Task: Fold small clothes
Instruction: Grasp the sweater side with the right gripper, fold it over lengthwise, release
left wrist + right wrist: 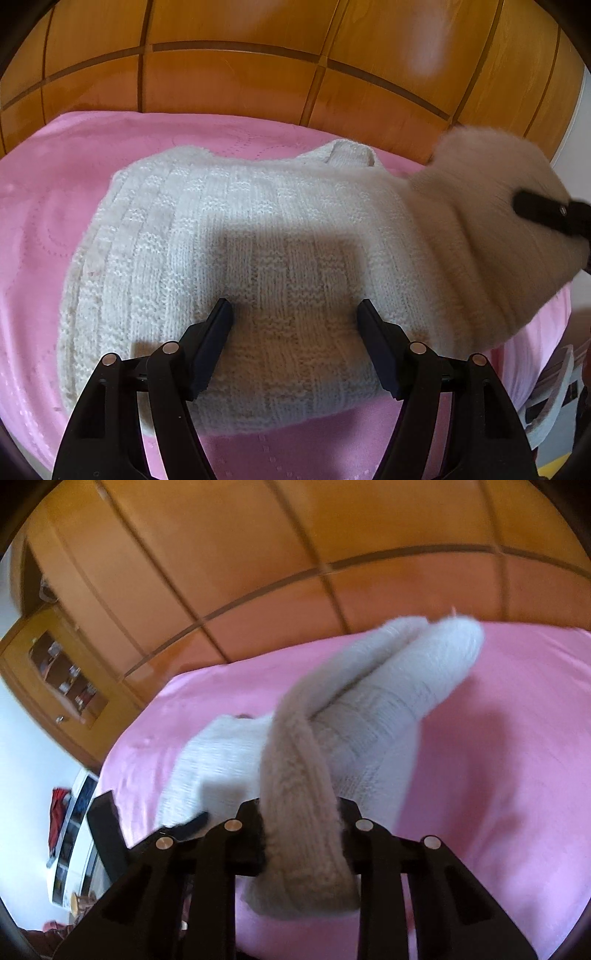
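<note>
A pink bed (110, 177) is carrying a white knitted sweater (258, 236). The left tongs (295, 314), spread wide, are pinning its middle, while the right tongs (299, 812) are pinching a lifted sleeve (303, 797), probably for folding inward.

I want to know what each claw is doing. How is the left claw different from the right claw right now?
The left claw is open with nothing pinched, while the right claw is shut on a bunched part of the white knitted sweater. The left claw points down at the flat part of the sweater lying on the pink sheet, while the right claw holds its part lifted off the sheet. Both are black, two-fingered, and at the same sweater.
</note>
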### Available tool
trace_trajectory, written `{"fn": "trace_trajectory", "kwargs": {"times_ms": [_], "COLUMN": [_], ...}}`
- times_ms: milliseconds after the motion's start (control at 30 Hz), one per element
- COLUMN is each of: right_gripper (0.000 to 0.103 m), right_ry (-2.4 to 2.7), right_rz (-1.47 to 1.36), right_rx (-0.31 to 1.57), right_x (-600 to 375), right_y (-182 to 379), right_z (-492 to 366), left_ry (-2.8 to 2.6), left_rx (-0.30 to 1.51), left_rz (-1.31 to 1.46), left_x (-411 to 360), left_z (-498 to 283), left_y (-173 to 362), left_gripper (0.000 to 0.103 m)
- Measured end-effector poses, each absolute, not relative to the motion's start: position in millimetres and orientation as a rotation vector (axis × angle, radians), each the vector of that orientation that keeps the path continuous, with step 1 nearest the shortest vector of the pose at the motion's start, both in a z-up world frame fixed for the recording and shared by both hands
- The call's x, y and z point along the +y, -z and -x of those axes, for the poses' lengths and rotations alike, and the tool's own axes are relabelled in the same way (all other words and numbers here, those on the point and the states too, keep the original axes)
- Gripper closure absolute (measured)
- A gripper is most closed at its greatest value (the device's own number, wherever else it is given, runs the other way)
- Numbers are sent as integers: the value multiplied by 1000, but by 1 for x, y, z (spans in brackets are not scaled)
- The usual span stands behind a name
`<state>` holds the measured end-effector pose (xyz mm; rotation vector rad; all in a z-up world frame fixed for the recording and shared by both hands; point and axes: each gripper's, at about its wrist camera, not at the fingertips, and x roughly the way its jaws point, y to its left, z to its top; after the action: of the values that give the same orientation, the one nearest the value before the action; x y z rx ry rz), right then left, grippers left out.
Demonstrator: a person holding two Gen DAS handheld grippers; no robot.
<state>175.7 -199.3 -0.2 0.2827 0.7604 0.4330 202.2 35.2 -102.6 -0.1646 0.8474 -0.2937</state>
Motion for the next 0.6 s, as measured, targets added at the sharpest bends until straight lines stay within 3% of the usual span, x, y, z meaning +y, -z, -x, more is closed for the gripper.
{"fn": "trace_trajectory", "kwargs": {"times_ms": [267,367,433,500,600], "right_gripper": [81,80,79,76,57], "right_ry": [-541,-528,-522,-523,-561], "right_rz": [-117,-49,-16,17,23], "right_rx": [806,791,764,735,709], "right_x": [-107,-92,-87,-86,-87], "right_y": [32,46,48,48,49], "right_z": [-181,-176,-171,-167,-159], "left_ry": [533,626,641,652,687], "left_rx": [833,837,864,887,900], "left_rz": [659,766,800,818,880], "left_x": [116,127,125,120,114], "left_z": [-209,-217,-224,-232,-243], "left_y": [86,84,87,88,87], "left_gripper": [34,18,16,16,12]}}
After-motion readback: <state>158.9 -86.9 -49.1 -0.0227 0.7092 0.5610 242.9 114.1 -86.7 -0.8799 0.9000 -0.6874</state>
